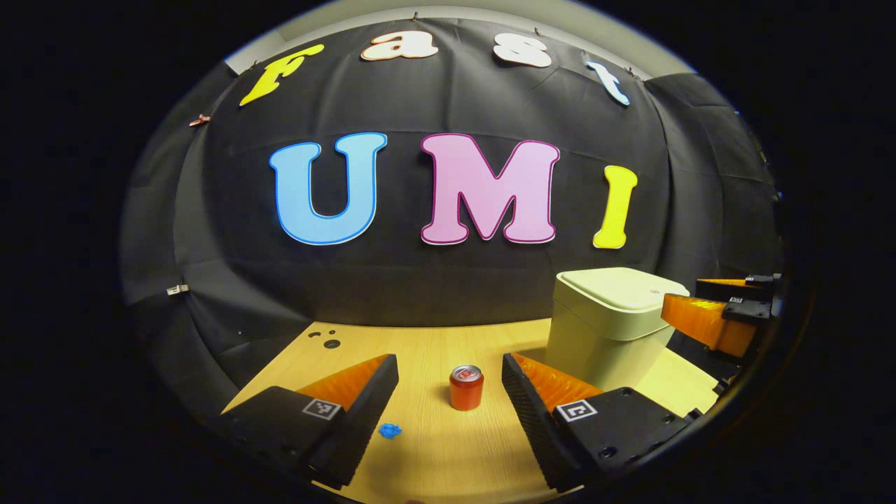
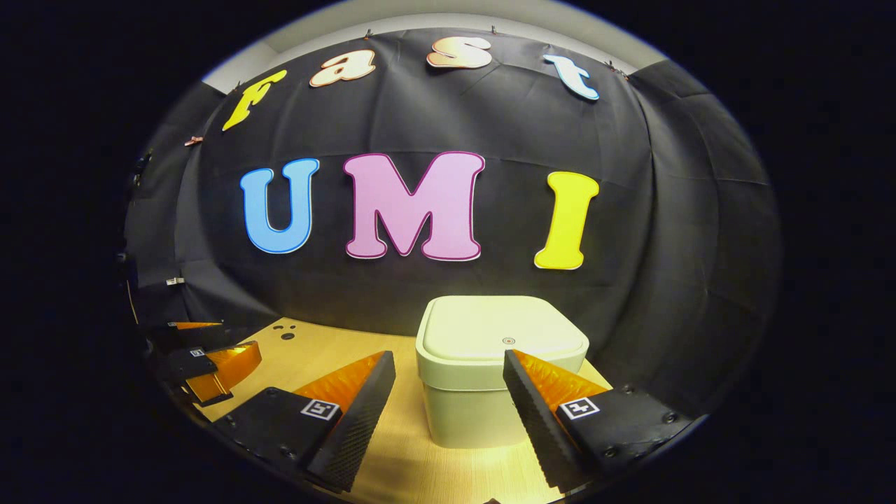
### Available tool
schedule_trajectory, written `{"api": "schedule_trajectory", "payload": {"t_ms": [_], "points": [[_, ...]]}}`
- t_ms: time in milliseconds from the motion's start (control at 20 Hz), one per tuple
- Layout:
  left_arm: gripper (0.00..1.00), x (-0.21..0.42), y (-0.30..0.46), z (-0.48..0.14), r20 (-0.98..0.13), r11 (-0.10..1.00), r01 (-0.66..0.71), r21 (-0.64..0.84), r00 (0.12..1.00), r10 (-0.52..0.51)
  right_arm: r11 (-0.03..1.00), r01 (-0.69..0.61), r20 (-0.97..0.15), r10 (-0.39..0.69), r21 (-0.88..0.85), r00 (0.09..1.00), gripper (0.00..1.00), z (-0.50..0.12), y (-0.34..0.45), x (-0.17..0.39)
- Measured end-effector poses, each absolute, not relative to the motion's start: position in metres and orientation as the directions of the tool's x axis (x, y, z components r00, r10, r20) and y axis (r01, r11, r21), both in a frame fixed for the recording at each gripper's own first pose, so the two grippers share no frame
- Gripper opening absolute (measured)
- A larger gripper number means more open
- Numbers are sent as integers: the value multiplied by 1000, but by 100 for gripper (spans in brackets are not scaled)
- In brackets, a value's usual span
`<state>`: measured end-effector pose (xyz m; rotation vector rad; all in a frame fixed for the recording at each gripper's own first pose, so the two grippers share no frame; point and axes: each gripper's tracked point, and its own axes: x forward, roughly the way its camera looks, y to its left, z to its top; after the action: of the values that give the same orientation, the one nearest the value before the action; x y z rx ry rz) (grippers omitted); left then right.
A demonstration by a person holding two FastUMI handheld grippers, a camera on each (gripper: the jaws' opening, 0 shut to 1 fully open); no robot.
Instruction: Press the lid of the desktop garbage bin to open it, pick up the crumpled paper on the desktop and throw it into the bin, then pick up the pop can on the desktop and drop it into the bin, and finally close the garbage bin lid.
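Bin lid down, both tongs spread wide over the worktop

The left tongs (image 1: 449, 402) hang apart, empty, with the pop can (image 1: 466, 386) standing upright between the fingers farther out and the crumpled paper (image 1: 390, 430) just beside the left finger. The right tongs (image 2: 448, 406) are apart too, facing the garbage bin (image 2: 501, 367), which sits near the worktop's (image 1: 434, 448) back right corner.

Wooden desktop (image 1: 434, 448); red pop can (image 1: 466, 387), blue crumpled paper (image 1: 390, 430), lidded bin (image 1: 609, 318)
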<state>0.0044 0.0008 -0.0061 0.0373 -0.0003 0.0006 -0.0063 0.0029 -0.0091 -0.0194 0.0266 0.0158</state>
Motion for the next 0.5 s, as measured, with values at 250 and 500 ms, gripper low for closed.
{"api": "schedule_trajectory", "payload": {"t_ms": [250,500], "points": [[96,5,-1,-6,7,999,11,44,1000,-11,1000,-14,-21,14,-24,1000,98,-6,4,-6],[96,7,1,-5,5,999,8,42,1000,-8,999,-2,1,2,-47,1000,95,0,4,-6]]}}
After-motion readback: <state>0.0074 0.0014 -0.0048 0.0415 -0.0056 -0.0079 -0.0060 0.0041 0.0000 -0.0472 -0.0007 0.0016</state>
